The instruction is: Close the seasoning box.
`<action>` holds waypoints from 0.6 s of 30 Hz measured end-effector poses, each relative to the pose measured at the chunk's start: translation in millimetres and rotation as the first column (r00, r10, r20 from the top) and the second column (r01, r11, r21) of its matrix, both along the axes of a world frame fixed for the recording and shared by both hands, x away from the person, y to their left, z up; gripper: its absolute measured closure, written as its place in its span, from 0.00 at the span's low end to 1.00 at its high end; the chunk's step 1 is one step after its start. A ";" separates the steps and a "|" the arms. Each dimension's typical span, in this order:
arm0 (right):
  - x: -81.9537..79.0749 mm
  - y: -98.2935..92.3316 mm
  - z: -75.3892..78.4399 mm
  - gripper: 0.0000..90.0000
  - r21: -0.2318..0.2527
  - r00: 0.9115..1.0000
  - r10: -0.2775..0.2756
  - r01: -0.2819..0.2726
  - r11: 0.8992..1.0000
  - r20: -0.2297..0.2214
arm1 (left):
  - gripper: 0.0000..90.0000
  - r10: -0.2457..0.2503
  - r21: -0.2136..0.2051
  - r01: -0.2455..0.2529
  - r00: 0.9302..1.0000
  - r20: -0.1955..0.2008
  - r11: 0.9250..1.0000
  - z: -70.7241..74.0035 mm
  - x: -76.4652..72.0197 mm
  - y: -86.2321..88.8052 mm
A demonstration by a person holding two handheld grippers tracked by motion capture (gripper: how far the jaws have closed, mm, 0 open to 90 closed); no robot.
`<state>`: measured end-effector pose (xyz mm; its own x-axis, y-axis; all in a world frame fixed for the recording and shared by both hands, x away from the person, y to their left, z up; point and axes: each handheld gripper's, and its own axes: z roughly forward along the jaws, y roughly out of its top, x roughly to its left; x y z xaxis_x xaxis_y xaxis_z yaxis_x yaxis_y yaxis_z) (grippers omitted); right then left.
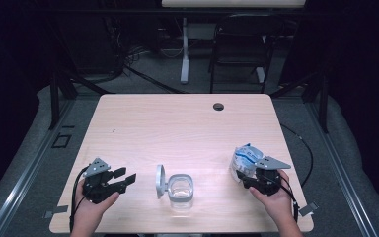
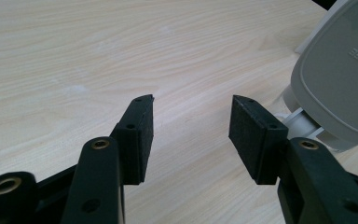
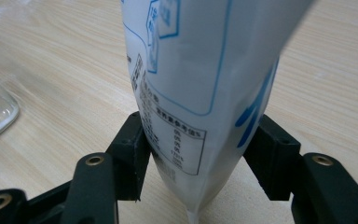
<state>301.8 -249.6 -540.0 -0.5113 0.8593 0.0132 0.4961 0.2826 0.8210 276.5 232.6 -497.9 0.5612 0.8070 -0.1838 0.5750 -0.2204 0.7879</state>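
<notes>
Right gripper view: right hand-held gripper clamps the white pouch. Left hand-held gripper gapes empty beside the grey lid. Glass jar on the counter stands open, apparently unfilled; pouring remains.

The high view looked down and forward from above the person's side, taking in the whole worktop from well back. The left gripper view sat low and close, facing the grey lid, also seen from above. The right gripper view pressed close to the bag, likewise shared.
</notes>
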 end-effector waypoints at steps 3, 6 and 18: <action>-0.8 0.7 -0.2 0.48 -0.005 1.000 -0.005 0.005 1.000 0.002 | 0.56 0.002 -0.001 -0.002 1.000 0.003 1.000 0.3 0.0 0.5; -1.7 0.8 -2.4 0.48 0.007 1.000 -0.012 0.012 1.000 0.014 | 0.56 0.005 -0.004 -0.005 1.000 0.006 1.000 0.7 0.0 1.1; -4.3 4.7 -9.5 0.46 -0.011 0.999 -0.035 0.035 0.999 0.035 | 0.56 0.008 -0.011 -0.008 1.000 0.004 1.000 1.1 0.3 3.6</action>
